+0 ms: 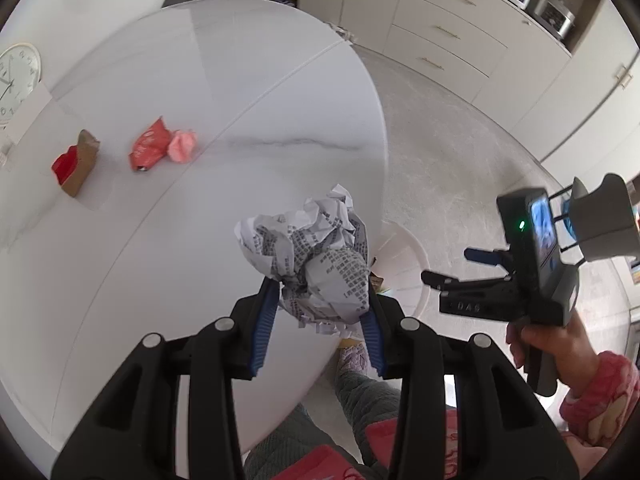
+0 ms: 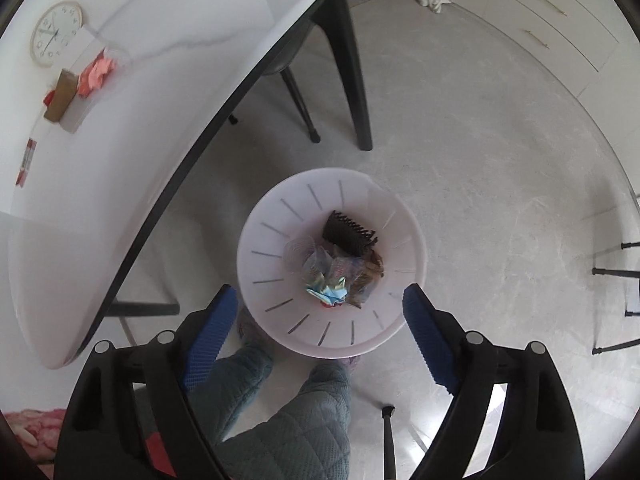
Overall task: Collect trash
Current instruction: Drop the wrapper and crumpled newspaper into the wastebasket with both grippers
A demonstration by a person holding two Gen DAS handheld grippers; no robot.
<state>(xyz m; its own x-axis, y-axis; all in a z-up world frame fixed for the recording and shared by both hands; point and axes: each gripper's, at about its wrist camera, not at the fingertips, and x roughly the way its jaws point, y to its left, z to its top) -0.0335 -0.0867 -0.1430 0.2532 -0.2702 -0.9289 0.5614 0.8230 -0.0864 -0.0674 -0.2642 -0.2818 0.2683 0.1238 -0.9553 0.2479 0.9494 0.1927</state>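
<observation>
White table (image 1: 168, 92) fills the left view; left gripper (image 1: 320, 300) is clamped on a crumpled paper (image 1: 312, 252) above the table edge; bin (image 2: 264, 240) sits on the floor at its 3 o'clock; right gripper (image 2: 316, 308), spread wide and empty, hovers over the bin; wrappers (image 1: 160, 146) lie at 10 o'clock.

Both views evenly lit by soft, bright daylight; source not seen. Pale sheen carried across glossy white marble-look round table (image 1: 168, 92); faint shadows cast beside red and pink wrappers (image 1: 160, 146). Strong fisheye bending and dark vignette seen at edges. Slight softness noted on grey tiled floor (image 2: 480, 168); crumpled printed paper ball (image 1: 316, 256) rendered sharp.
</observation>
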